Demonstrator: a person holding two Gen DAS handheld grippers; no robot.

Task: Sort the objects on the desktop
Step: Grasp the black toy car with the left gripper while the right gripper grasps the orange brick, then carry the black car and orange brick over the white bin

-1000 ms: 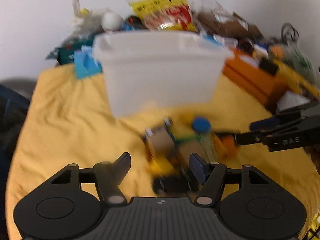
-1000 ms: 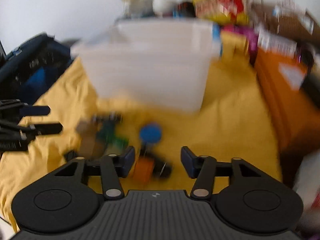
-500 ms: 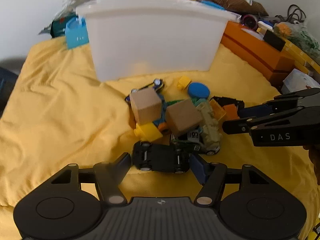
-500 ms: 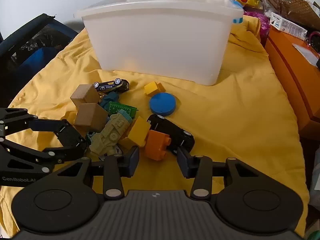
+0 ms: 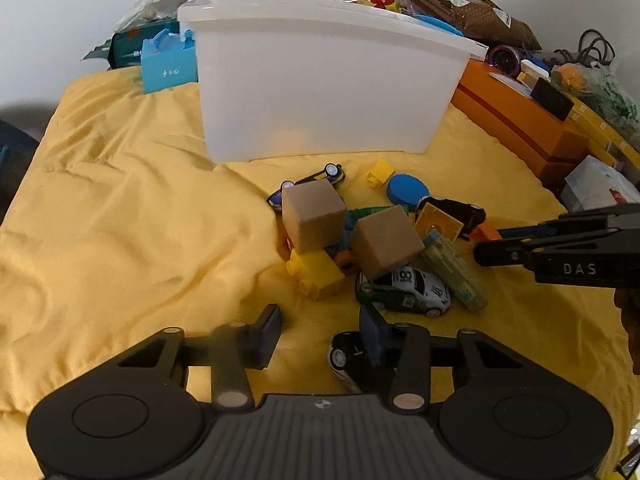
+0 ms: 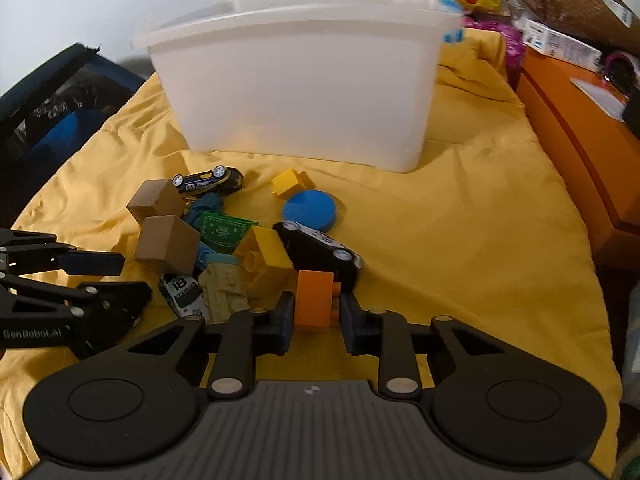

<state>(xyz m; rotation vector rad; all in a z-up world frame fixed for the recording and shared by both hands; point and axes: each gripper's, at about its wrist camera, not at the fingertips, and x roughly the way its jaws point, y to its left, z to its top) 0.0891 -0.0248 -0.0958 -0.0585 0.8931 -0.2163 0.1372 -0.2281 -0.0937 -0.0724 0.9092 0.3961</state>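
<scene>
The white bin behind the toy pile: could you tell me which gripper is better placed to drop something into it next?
Right. The right gripper has its fingers closing around the orange brick, facing the white bin. The left gripper, also closing, has a black toy car only beside one finger.

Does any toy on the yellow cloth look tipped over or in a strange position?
Yes. The small dark car nearest the white bin lies on its side, wheels facing outward. One wooden cube rests tilted on the white race car.
</scene>
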